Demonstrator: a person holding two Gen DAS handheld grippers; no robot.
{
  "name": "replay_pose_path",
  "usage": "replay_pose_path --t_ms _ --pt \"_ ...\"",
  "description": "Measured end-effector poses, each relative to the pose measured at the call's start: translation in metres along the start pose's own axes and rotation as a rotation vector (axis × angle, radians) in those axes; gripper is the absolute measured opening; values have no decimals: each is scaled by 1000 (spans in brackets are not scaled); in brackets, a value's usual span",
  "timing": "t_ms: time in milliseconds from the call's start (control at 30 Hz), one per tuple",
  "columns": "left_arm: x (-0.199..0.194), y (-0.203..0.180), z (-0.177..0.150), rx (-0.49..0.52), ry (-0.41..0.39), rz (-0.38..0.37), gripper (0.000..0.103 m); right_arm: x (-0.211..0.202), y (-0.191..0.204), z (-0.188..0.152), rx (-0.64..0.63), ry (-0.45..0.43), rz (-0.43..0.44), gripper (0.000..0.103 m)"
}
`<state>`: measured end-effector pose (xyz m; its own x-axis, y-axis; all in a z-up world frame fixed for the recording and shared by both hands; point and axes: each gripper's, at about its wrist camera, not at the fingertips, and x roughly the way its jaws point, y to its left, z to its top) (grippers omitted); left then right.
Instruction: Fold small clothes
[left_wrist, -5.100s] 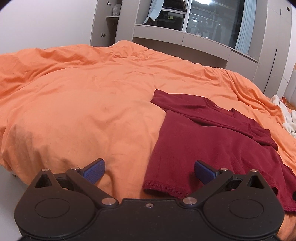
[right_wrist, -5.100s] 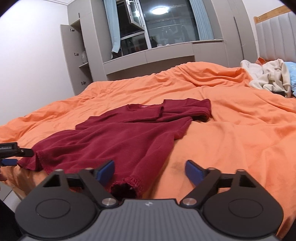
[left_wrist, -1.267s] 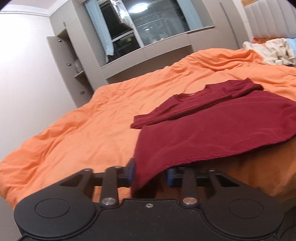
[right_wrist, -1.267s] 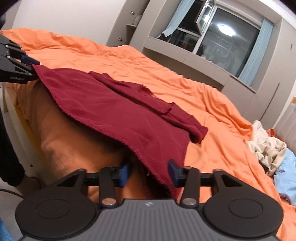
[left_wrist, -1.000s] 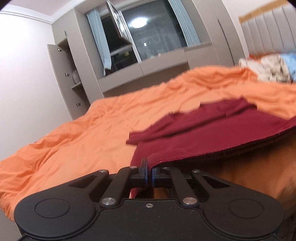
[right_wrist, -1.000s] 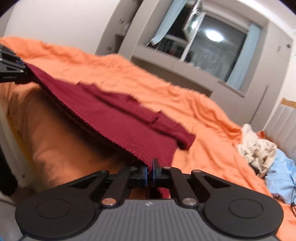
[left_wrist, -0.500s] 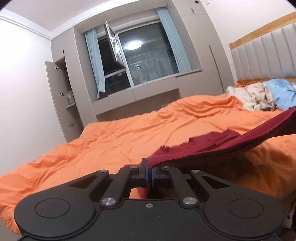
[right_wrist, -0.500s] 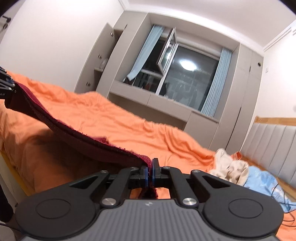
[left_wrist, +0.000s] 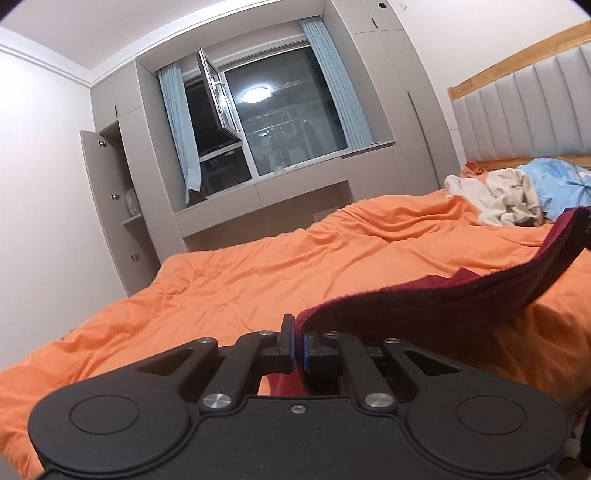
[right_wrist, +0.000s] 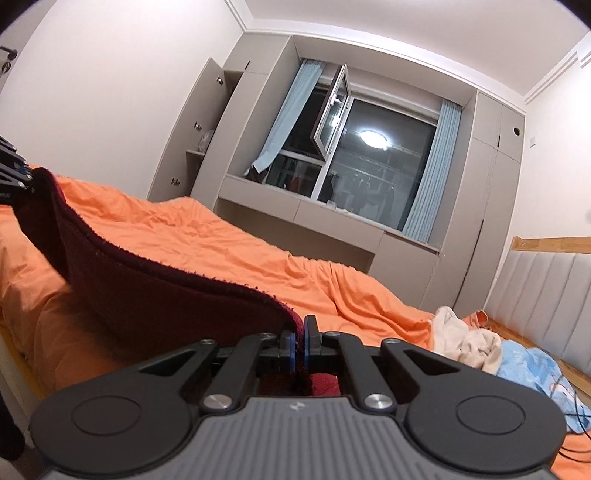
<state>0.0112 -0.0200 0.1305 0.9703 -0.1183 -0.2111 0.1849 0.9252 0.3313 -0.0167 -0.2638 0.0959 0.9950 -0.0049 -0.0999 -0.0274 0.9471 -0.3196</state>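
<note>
A dark red shirt (left_wrist: 424, 299) hangs by its bottom hem between my two grippers, lifted off the orange duvet (left_wrist: 277, 273). My left gripper (left_wrist: 298, 345) is shut on one hem corner. My right gripper (right_wrist: 298, 341) is shut on the other corner, and the hem (right_wrist: 147, 280) sags in a curve toward the left gripper (right_wrist: 14, 177) at the far left edge of the right wrist view. The shirt's upper part is mostly hidden behind the raised hem; a small piece (left_wrist: 465, 275) shows beyond it.
A pile of cream and light blue clothes (left_wrist: 517, 199) lies near the padded headboard (left_wrist: 524, 118). Beyond the bed stand grey cabinets (right_wrist: 332, 221) under a dark window with one pane swung open. A black cable (right_wrist: 569, 398) lies by the blue cloth.
Both grippers closed on the shirt's hem corners and rose, lifting the hem off the duvet. Over the last half second the views tilted up further and the hem sags more.
</note>
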Motion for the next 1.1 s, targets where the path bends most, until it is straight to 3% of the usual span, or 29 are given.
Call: replay_pose_path --t_ms 200,367,533,733,933,1100 --pt "53 5 25 -1 -24 27 4 57 -12 14 -46 -34 -1 5" --pt "124 18 45 -26 -1 17 4 133 -27 24 -45 -23 22 5" --pt "211 28 54 -33 76 21 4 223 -31 25 -84 12 45 5" --pt "315 43 42 -84 203 40 4 321 -24 15 -92 85 94 5" --pt "384 55 18 -143 324 31 4 389 -2 -9 -120 158 125 5" --pt "428 55 -3 -168 417 19 4 419 6 -31 -114 235 149 5"
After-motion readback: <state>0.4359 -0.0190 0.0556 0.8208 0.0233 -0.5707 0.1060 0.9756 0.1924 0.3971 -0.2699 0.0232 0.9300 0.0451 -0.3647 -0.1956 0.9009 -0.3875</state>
